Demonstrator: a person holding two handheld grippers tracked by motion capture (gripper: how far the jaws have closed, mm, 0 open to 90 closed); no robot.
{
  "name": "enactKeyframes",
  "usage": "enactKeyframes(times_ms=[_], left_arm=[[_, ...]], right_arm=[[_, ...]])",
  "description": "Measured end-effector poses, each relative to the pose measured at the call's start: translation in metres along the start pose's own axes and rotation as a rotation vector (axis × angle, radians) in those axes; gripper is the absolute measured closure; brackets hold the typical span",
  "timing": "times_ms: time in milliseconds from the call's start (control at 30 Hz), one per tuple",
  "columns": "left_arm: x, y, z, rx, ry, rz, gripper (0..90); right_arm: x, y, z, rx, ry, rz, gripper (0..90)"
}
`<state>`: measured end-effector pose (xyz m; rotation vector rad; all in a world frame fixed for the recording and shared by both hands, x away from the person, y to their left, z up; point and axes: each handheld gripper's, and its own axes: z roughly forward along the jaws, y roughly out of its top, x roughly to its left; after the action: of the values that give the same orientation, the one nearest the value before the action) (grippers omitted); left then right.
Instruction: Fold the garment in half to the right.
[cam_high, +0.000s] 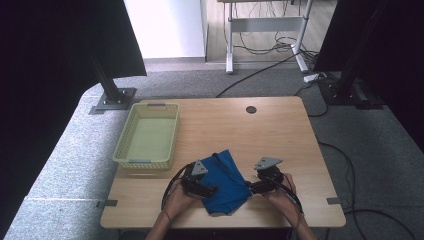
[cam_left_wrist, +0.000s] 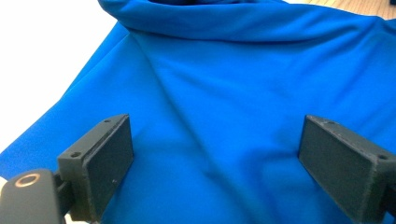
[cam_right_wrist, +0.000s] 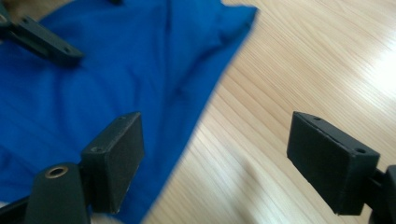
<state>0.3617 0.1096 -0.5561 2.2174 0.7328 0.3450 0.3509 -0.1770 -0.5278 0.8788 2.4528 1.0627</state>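
A blue cloth (cam_high: 225, 182) lies folded and rumpled near the front edge of the wooden table (cam_high: 280, 135). My left gripper (cam_high: 206, 190) rests at the cloth's left side, jaws wide open over the blue cloth (cam_left_wrist: 219, 107), nothing held. My right gripper (cam_high: 252, 187) is at the cloth's right edge, also open. In the right gripper view, one jaw hovers over the blue cloth (cam_right_wrist: 102, 88) and the other over bare wood (cam_right_wrist: 299, 70). The left gripper's fingers (cam_right_wrist: 42, 39) show at the top left there.
A pale yellow-green plastic basket (cam_high: 172, 135) stands empty at the table's left side. A dark round cable hole (cam_high: 251, 109) sits near the far edge. Black stand posts flank the table, and cables run across the grey carpet behind.
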Motion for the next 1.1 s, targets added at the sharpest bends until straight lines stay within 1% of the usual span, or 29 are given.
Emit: enactKeyframes(times_ms=[100,200,267,433,500,533,600,667,700,767,800,1000,1100], left_arm=[[0.0,0.0,0.0,0.0,0.0,0.0,10.0],[0.0,0.0,0.0,0.001,0.001,0.0,10.0],[0.0,0.0,0.0,0.0,0.001,-0.001,10.0],[0.0,0.0,0.0,0.001,0.001,0.0,10.0],[0.0,0.0,0.0,0.001,0.001,0.0,10.0],[0.0,0.0,0.0,0.001,0.001,0.0,10.0],[0.0,0.0,0.0,0.0,0.001,-0.001,10.0],[0.0,0.0,0.0,0.0,0.001,-0.001,10.0],[0.0,0.0,0.0,0.0,0.001,-0.001,10.0],[0.0,0.0,0.0,0.0,0.001,-0.002,10.0],[0.0,0.0,0.0,0.0,0.001,-0.002,9.9],[0.0,0.0,0.0,0.0,0.001,-0.001,9.6],[0.0,0.0,0.0,0.001,0.002,0.0,9.6]], right_arm=[[0.006,0.009,0.012,-0.007,0.024,-0.026,17.2],[0.011,0.019,0.028,-0.005,0.042,-0.051,16.2],[0.014,0.024,0.038,-0.006,0.049,-0.059,15.8],[0.015,0.033,0.059,0.008,0.031,-0.083,15.5],[0.014,0.033,0.063,0.015,0.017,-0.08,15.6],[0.012,0.033,0.064,0.014,0.004,-0.082,15.6],[0.005,0.032,0.064,0.008,-0.024,-0.064,15.7],[-0.004,0.03,0.061,0.002,-0.063,-0.033,15.7],[-0.01,0.028,0.059,-0.002,-0.075,-0.009,15.6],[-0.015,0.025,0.056,-0.004,-0.076,0.023,15.6],[-0.017,0.023,0.055,-0.003,-0.076,0.03,15.6],[-0.017,0.019,0.053,-0.008,-0.064,0.041,15.7],[-0.016,0.023,0.053,-0.038,-0.042,0.038,15.5]])
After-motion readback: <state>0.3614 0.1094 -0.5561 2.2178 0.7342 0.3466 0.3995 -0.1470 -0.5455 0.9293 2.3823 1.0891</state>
